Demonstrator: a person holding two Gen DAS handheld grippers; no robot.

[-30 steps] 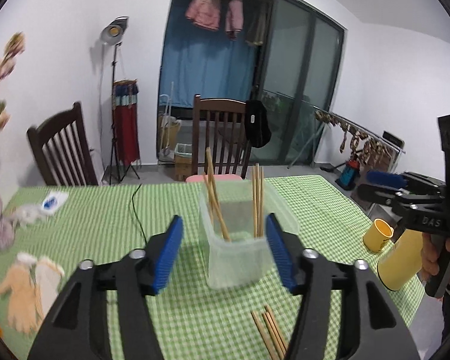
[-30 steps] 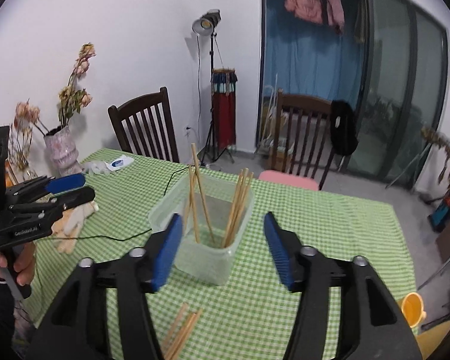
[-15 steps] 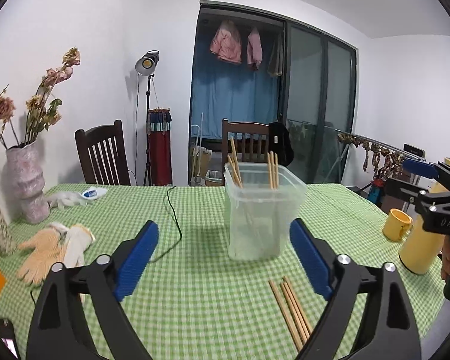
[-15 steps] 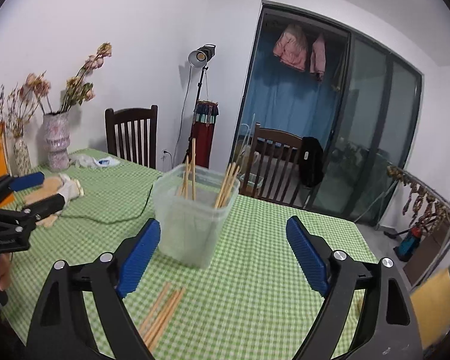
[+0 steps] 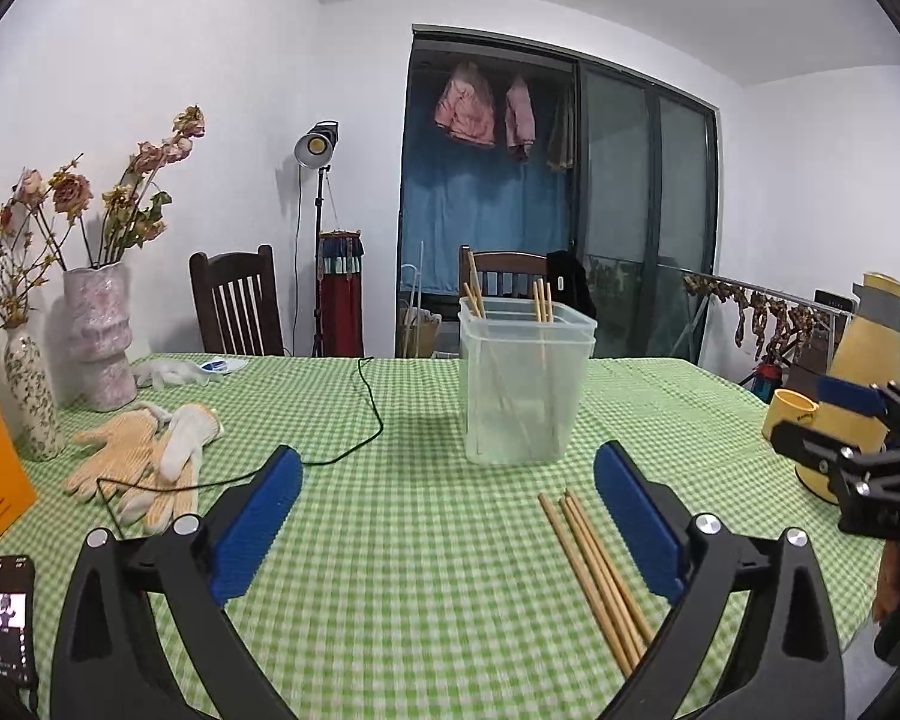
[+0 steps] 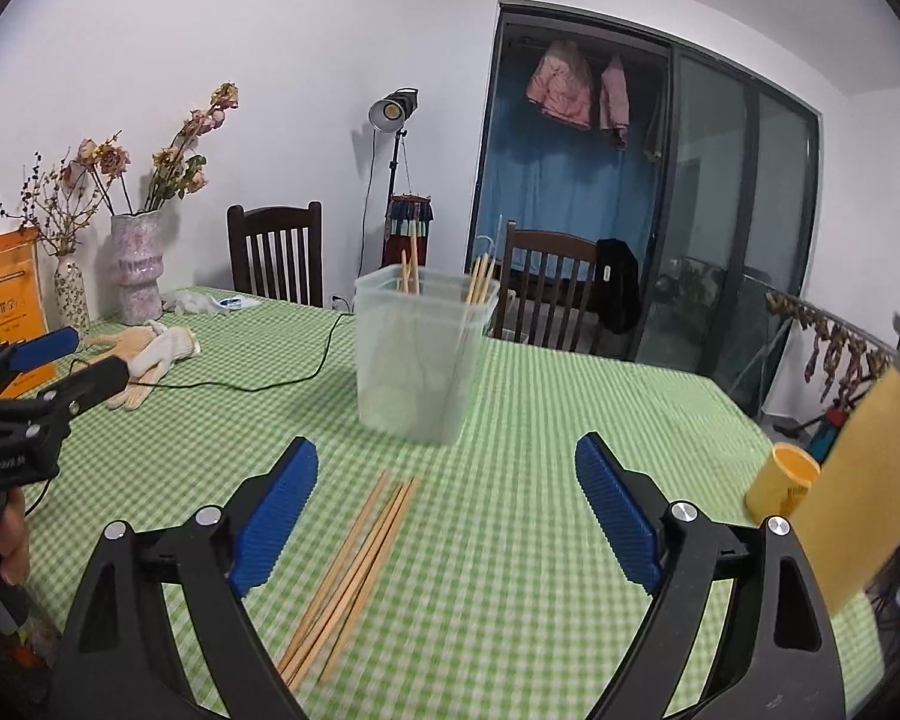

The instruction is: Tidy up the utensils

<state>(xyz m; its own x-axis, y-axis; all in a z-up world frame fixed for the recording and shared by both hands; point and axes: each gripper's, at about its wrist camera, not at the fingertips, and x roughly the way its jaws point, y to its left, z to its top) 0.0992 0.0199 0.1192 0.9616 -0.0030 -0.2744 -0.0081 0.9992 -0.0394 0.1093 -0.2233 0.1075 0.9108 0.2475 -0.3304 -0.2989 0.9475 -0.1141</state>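
On the green-checked counter [image 5: 426,540], both tongs, left [image 5: 447,525] and right [image 6: 444,510], are seen released and empty, jaws just widened, presumably for the loose chopsticks [image 5: 594,570] lying before the clear bin [image 5: 525,384], where others are stood upright.

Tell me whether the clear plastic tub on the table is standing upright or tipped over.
Upright. The clear plastic tub sits flat on the checked tablecloth, open mouth up, with chopsticks poking out the top.
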